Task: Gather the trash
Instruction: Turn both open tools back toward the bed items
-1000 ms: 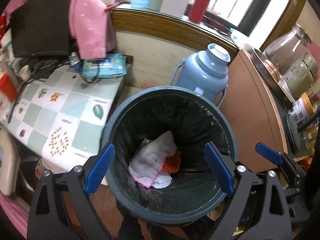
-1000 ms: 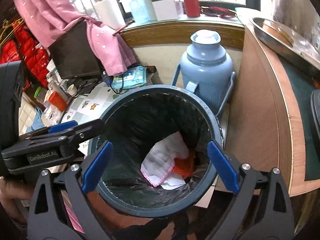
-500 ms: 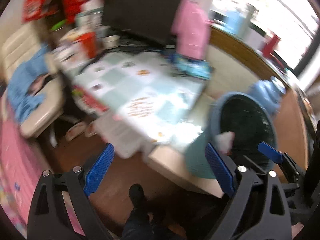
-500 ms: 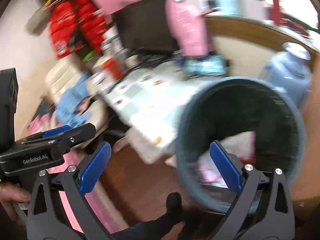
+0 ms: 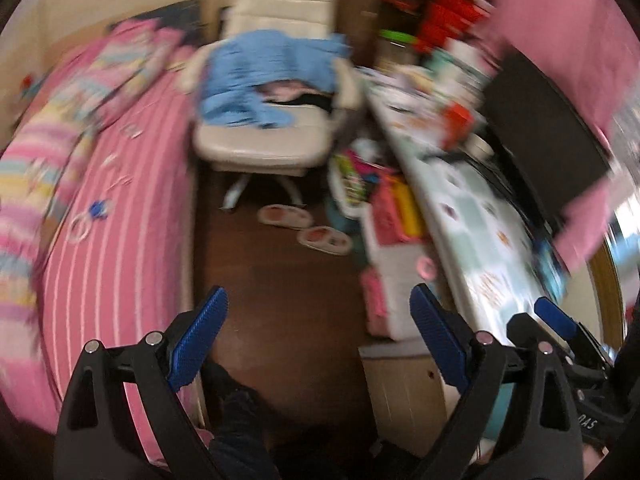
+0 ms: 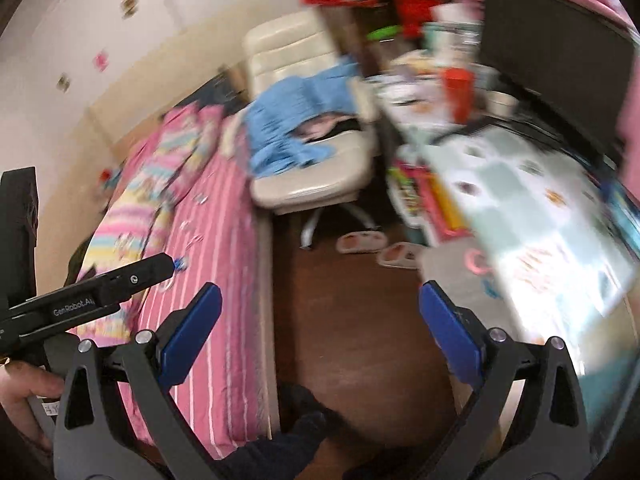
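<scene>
My left gripper (image 5: 320, 336) is open and empty, held above the dark wooden floor (image 5: 280, 280). My right gripper (image 6: 320, 328) is open and empty too, above the same floor (image 6: 352, 300). The left gripper also shows at the left edge of the right wrist view (image 6: 100, 284). The trash bin is out of view in both frames. Small loose items lie on the pink striped bed (image 5: 120, 208), too blurred to name. Both views are motion-blurred.
A cream chair (image 5: 272, 136) with a blue cloth (image 5: 264, 76) stands ahead, with a pair of slippers (image 5: 304, 226) in front of it. A cluttered table (image 5: 480, 216) with a tiled cloth and a black monitor (image 5: 552, 132) runs along the right. Boxes (image 5: 388, 240) are stacked under it.
Both grippers have swung left, away from the trash bin with the cloth in it, past the table, to face the bed and chair. The bin has left both views.
</scene>
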{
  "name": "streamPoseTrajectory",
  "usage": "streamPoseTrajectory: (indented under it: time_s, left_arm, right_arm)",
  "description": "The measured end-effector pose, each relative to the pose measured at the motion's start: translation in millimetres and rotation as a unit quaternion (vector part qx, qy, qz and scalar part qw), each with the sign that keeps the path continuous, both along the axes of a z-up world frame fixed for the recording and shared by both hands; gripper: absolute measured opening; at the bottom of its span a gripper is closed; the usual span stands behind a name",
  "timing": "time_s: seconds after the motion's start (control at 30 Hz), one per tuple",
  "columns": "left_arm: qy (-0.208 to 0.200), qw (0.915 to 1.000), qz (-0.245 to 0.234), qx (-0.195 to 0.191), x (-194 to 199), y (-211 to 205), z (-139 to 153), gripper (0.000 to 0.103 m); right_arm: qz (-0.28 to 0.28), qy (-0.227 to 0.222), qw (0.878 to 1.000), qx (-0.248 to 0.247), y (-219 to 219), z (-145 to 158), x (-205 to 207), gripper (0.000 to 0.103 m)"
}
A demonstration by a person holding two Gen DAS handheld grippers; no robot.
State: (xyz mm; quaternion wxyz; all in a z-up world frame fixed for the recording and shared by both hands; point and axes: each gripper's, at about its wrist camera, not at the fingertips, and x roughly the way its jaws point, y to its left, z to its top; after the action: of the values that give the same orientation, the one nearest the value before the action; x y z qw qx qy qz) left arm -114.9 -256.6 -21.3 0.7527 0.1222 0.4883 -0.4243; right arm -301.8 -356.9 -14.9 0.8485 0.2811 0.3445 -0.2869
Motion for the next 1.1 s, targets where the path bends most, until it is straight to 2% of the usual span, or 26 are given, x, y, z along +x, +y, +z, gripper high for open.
streamPoseTrajectory:
  time_s: [0.17, 0.27, 0.37, 0.57, 0.73, 0.93, 1.03, 1.1]
  left_arm:
    - [0.015, 0.9979, 0.063, 0.003, 95.5, 30.2, -13.9, 0.090]
    - [0.029, 0.9942, 0.104, 0.000, 159.9, 51.2, -20.5, 0.090]
    - [0.032, 0.9899, 0.138, -0.003, 212.5, 74.7, -22.8, 0.090]
    - [0.044, 0.9780, 0.204, -0.007, 290.1, 115.8, -28.7, 0.090]
    - [0.074, 0.9592, 0.273, -0.006, 337.5, 159.4, -48.4, 0.090]
    - [0.096, 0.9363, 0.338, 0.003, 372.9, 199.4, -71.8, 0.090]
    - [0.104, 0.9215, 0.374, 0.009, 394.8, 216.4, -85.2, 0.090]
    - [0.106, 0.9132, 0.393, 0.015, 409.3, 223.3, -93.0, 0.090]
  right_arm:
    - [0.070, 0.014, 0.997, -0.001, 17.1, -8.9, 117.1, 0.098]
    - [0.116, 0.027, 0.993, -0.005, 27.9, -11.2, 194.7, 0.098]
    - [0.149, 0.033, 0.988, -0.004, 35.1, -13.8, 252.5, 0.098]
    - [0.235, 0.044, 0.971, -0.015, 68.8, -16.7, 360.3, 0.098]
    - [0.294, 0.059, 0.954, -0.016, 91.7, -22.8, 414.7, 0.098]
    - [0.361, 0.078, 0.929, -0.014, 111.4, -45.6, 487.5, 0.098]
    - [0.400, 0.086, 0.912, -0.017, 121.8, -61.0, 525.4, 0.098]
    - [0.432, 0.092, 0.897, -0.020, 128.4, -71.0, 552.7, 0.098]
